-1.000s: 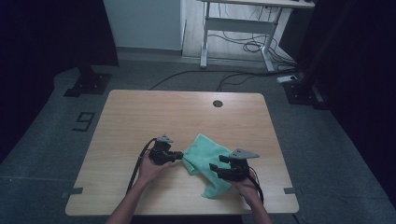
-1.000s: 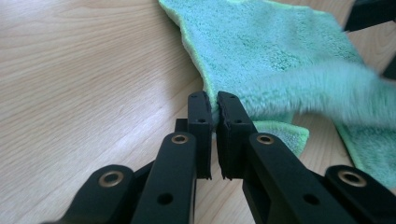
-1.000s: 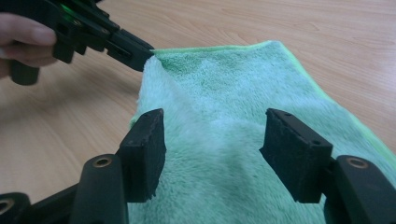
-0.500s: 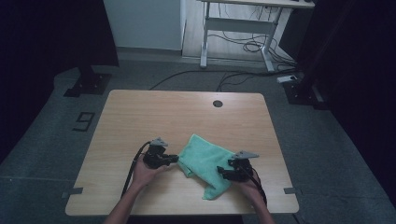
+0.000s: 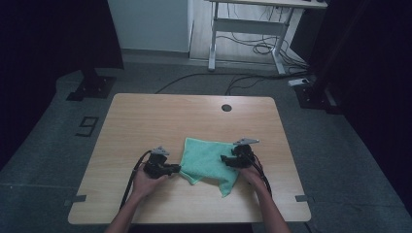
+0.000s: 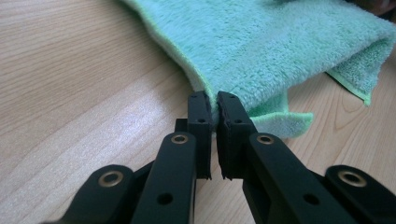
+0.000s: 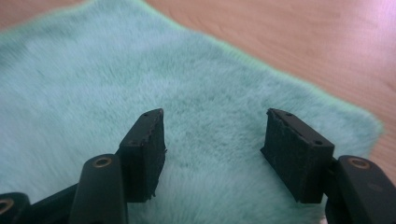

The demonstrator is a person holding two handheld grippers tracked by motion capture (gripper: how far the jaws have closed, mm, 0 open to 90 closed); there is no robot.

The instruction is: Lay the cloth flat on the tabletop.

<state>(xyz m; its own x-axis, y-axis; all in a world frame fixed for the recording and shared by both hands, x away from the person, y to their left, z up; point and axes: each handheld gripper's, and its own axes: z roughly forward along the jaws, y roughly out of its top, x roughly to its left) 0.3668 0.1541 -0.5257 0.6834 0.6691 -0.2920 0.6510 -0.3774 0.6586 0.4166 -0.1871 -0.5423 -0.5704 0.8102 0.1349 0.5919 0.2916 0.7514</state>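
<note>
A green towel (image 5: 209,156) lies folded on the wooden table (image 5: 170,116), right of the middle, with one corner pointing toward the near edge. My left gripper (image 5: 178,170) lies low at the towel's left corner. In the left gripper view its jaws (image 6: 215,106) are shut on the thin hem of the towel (image 6: 280,46). My right gripper (image 5: 224,160) hovers over the towel's right side. In the right gripper view it (image 7: 215,135) stands open, the fluffy towel (image 7: 93,70) beneath and nothing between its fingers.
A round cable hole (image 5: 226,108) sits near the table's far edge. A cable (image 5: 133,174) trails from the left gripper toward the near edge. Beyond the table stand a desk frame (image 5: 243,29) and floor cables.
The right gripper has moved from the towel's near right corner up over its right side. The left gripper has drawn slightly toward the near left, still holding the hem. The towel lies flatter.
</note>
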